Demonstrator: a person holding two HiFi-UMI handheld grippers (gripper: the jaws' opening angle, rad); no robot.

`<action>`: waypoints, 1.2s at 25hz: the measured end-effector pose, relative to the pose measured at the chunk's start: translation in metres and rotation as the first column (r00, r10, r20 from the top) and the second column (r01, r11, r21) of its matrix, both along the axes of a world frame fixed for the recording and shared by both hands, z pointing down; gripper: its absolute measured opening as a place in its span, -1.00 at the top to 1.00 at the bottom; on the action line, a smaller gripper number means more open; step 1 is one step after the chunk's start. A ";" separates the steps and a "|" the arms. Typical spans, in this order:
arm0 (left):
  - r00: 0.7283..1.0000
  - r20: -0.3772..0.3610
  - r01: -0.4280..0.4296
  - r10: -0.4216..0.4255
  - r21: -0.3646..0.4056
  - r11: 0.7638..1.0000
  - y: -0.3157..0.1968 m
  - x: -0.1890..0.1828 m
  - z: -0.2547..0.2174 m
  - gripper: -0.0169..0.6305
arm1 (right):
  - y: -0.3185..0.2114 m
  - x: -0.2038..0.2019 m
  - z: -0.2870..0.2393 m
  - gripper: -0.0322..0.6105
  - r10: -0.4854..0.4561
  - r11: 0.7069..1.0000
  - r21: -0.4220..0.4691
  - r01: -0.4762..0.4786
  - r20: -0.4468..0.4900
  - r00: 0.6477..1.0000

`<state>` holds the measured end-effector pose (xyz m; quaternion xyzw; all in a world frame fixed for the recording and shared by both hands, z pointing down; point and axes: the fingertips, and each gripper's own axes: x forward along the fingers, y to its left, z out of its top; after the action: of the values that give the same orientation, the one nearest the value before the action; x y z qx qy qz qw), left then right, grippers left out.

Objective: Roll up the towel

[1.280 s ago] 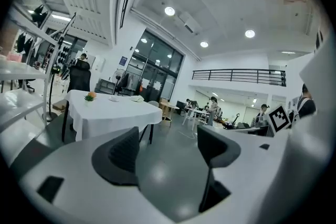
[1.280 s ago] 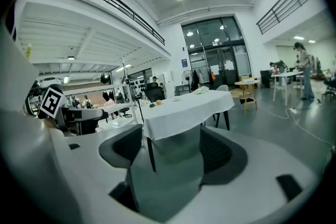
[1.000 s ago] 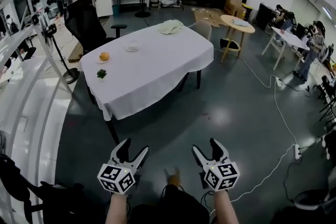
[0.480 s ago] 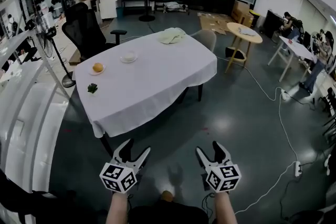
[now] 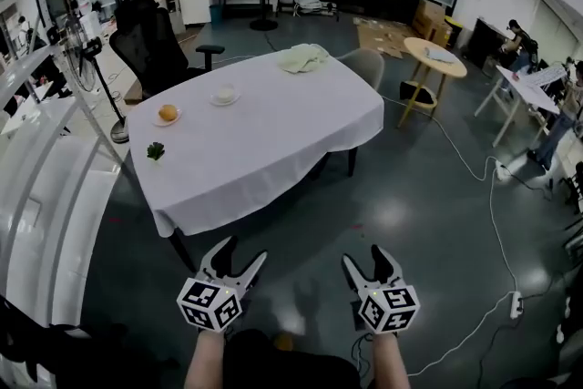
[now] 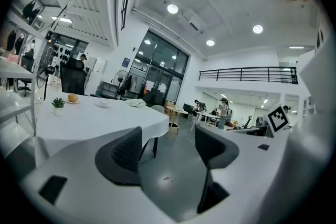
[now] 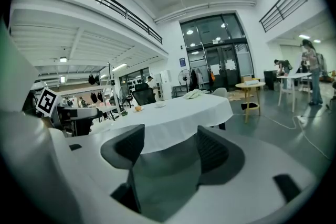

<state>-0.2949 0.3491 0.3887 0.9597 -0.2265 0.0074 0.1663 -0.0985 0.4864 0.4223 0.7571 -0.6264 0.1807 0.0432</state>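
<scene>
The pale green towel (image 5: pixel 303 58) lies crumpled at the far end of a table under a white cloth (image 5: pixel 264 132). It also shows small in the left gripper view as the towel (image 6: pixel 137 103) and in the right gripper view as the towel (image 7: pixel 195 93). My left gripper (image 5: pixel 242 250) and right gripper (image 5: pixel 364 254) hang side by side over the dark floor, short of the table's near edge. The left gripper (image 6: pixel 168 134) is open and holds nothing. The right gripper (image 7: pixel 170 131) is open too; its jaws have drawn in slightly, with nothing between them.
On the cloth sit an orange on a plate (image 5: pixel 168 113), a cup on a saucer (image 5: pixel 225 93) and a small green plant (image 5: pixel 156 150). A black office chair (image 5: pixel 150 36) stands behind the table, a grey chair (image 5: pixel 364 64) at its far end. A round wooden table (image 5: pixel 435 57) and a floor cable (image 5: pixel 483 187) lie to the right.
The table has come closer and sits lower in the head view. Both grippers keep their places at the bottom of the view.
</scene>
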 end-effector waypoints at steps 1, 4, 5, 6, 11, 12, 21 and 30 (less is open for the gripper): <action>1.000 0.002 -0.001 0.001 -0.004 1.000 0.002 0.001 0.001 -0.07 | 0.001 -0.001 0.002 -0.07 -0.004 1.000 -0.004 0.004 0.004 1.000; 1.000 0.018 -0.012 0.012 -0.017 1.000 0.007 0.002 0.006 -0.07 | 0.001 -0.006 0.007 -0.07 -0.017 1.000 -0.012 0.018 0.018 1.000; 1.000 0.023 -0.013 0.013 -0.020 1.000 0.008 0.003 0.008 -0.07 | 0.000 -0.008 0.009 -0.07 -0.022 1.000 -0.014 0.022 0.022 1.000; 1.000 0.026 -0.012 0.012 -0.023 1.000 0.007 0.003 0.010 -0.07 | 0.000 -0.009 0.010 -0.07 -0.025 1.000 -0.017 0.026 0.026 0.999; 0.999 0.035 -0.028 0.029 -0.037 0.999 0.005 0.011 0.014 -0.07 | 0.001 -0.007 0.016 -0.07 -0.015 0.999 -0.031 0.016 0.041 0.999; 0.999 0.034 -0.033 0.034 -0.038 0.999 0.003 0.015 0.014 -0.07 | 0.000 -0.006 0.017 -0.07 -0.012 0.999 -0.032 0.014 0.041 0.999; 0.997 0.005 -0.080 0.080 -0.027 0.996 -0.057 0.066 0.014 -0.07 | -0.052 0.034 0.019 -0.07 0.016 0.999 -0.034 -0.016 0.014 1.000; 0.995 -0.017 -0.097 0.097 -0.013 0.995 -0.142 0.120 -0.005 -0.07 | -0.131 0.092 -0.002 -0.07 0.056 0.998 -0.015 -0.056 -0.003 0.998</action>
<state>-0.1744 0.2066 0.3837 0.9684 -0.1782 0.0091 0.1742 -0.0061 0.3552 0.4201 0.7741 -0.6036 0.1856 0.0447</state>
